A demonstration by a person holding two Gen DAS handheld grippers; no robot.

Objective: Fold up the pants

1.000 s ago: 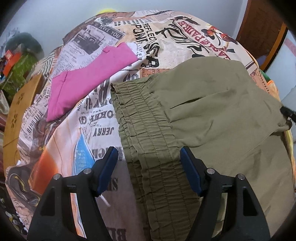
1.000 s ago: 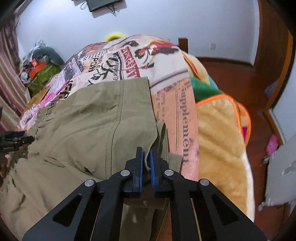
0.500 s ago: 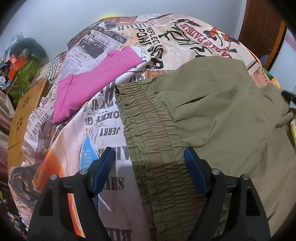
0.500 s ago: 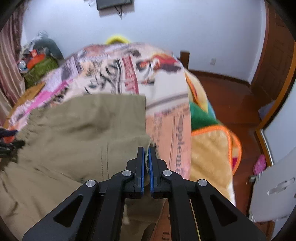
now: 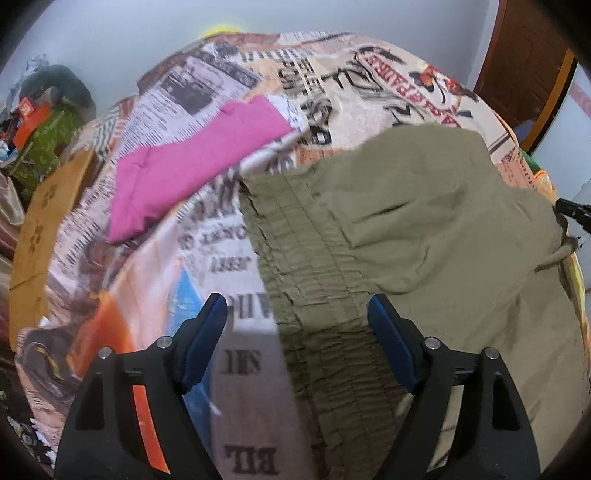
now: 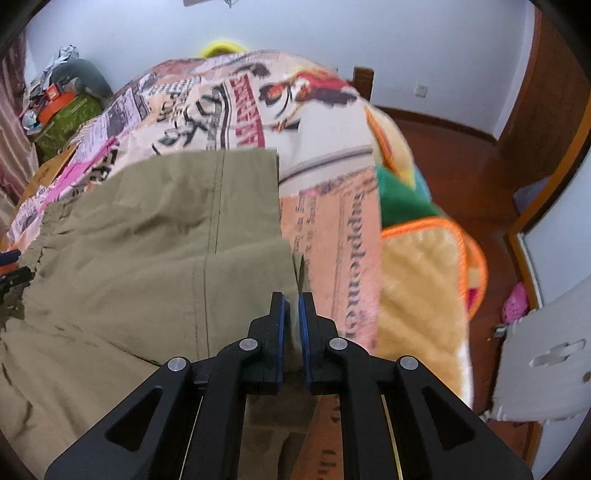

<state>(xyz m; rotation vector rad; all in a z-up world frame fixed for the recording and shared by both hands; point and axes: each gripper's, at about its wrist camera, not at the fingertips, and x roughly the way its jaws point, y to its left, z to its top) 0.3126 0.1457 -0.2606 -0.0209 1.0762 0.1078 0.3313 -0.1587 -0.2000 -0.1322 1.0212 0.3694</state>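
My left gripper point(image 5: 297, 314) is open wide. Its two blue fingers point(image 5: 205, 332) stand far apart, one on each side of the stretchy waistband point(image 5: 310, 280) of the pants point(image 5: 424, 236). The left finger is over the blanket point(image 5: 155, 280) and the right finger is over the green cloth. I cannot tell if they touch the cloth.

My right gripper point(image 6: 291, 306) is almost closed. There is only a thin gap between its blue pads. A bit of the pants point(image 6: 166, 258) sits in that gap, at the edge by the leg end. I am pinching that edge.

The pants are olive green. They lie spread on the bed, on top of the blanket with newspaper pictures and big letters on it. The waistband is by my left gripper and the leg end is by my right one. A seam point(image 6: 214, 206) runs down the leg.

A little past the waistband, a pink cloth point(image 5: 192, 166) lies flat on the blanket, apart from the pants.

To the right of the pants, a fuzzy yellow blanket point(image 6: 417, 295) with an orange edge hangs off the bed. A green bit shows above it.

Far back there is a white wall point(image 6: 332, 33), a brown wood floor point(image 6: 443, 158), and a pile of stuff point(image 6: 62, 107) in the corner.
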